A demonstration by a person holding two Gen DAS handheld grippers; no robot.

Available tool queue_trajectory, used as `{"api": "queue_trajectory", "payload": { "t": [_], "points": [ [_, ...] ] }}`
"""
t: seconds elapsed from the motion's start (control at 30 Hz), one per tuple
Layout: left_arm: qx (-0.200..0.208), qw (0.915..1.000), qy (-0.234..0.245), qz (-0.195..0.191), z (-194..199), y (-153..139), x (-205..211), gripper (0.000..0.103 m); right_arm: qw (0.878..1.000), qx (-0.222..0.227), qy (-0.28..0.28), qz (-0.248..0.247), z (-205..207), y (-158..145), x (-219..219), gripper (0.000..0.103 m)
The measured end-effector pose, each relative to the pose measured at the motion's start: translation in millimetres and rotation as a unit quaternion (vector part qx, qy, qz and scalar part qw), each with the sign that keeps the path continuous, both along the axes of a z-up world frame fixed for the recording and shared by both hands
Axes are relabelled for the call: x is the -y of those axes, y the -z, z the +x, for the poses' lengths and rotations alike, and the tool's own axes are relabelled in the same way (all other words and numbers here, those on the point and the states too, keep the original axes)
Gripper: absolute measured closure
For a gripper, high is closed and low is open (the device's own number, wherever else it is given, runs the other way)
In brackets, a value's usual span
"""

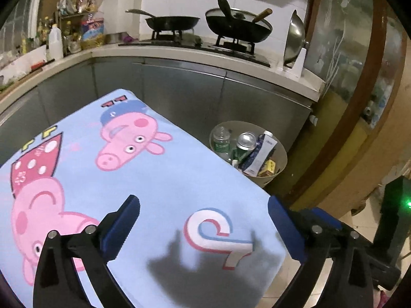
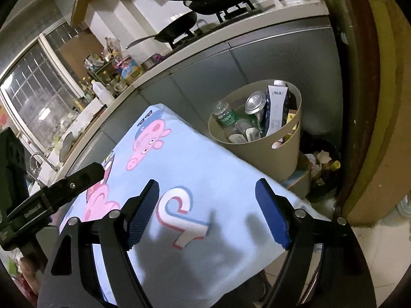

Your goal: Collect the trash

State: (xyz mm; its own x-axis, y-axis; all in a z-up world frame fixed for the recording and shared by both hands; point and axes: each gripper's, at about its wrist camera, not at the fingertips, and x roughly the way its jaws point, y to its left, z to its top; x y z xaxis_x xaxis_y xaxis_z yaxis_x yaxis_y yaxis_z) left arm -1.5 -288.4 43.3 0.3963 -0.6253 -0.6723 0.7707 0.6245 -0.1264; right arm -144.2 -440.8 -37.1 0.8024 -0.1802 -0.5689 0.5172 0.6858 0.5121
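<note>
A beige waste bin [image 1: 278, 172] stands on the floor past the table's far right corner; it also shows in the right wrist view [image 2: 259, 151]. It holds a clear plastic bottle [image 2: 226, 116], a silver can [image 2: 255, 102], a white and blue carton [image 2: 276, 107] and other packaging. My left gripper [image 1: 204, 213] is open and empty above the table's light blue cartoon-pig cloth [image 1: 143, 179]. My right gripper [image 2: 206, 200] is open and empty over the same cloth [image 2: 205, 169], near its right edge. No loose trash shows on the cloth.
A grey-fronted kitchen counter [image 1: 185, 54] runs behind, with two black woks [image 1: 239, 27] on a stove and bottles at the left. A brown door frame [image 1: 370, 102] stands at the right. A dark bag of rubbish [image 2: 322, 164] sits behind the bin. The left gripper's body [image 2: 51, 197] shows at left.
</note>
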Motion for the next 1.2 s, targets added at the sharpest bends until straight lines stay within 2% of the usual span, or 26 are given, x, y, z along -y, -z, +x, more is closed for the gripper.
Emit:
{"api": "queue_trajectory", "payload": {
  "t": [0.23, 0.33, 0.7, 1.2],
  "points": [
    [0.032, 0.9992, -0.023, 0.001, -2.3, -9.0, -23.0, 0.004, 1.000, -0.001, 0.003, -0.007, -3.1, -8.9, -15.0, 0.026],
    [0.045, 0.9984, -0.034, 0.005, -2.5, -10.3, -31.4, 0.004, 1.000, -0.004, 0.006, -0.011, -1.9, -10.7, -19.6, 0.023],
    [0.063, 0.9964, -0.052, 0.022, -3.7, -9.2, -47.5, 0.004, 1.000, 0.000, -0.002, -0.017, 2.1, -21.1, -35.0, 0.022],
    [0.090, 0.9928, -0.077, 0.019, -4.1, -20.5, -59.4, 0.004, 0.999, 0.020, -0.007, -0.028, 1.0, -35.0, -47.7, 0.019]
  ]
}}
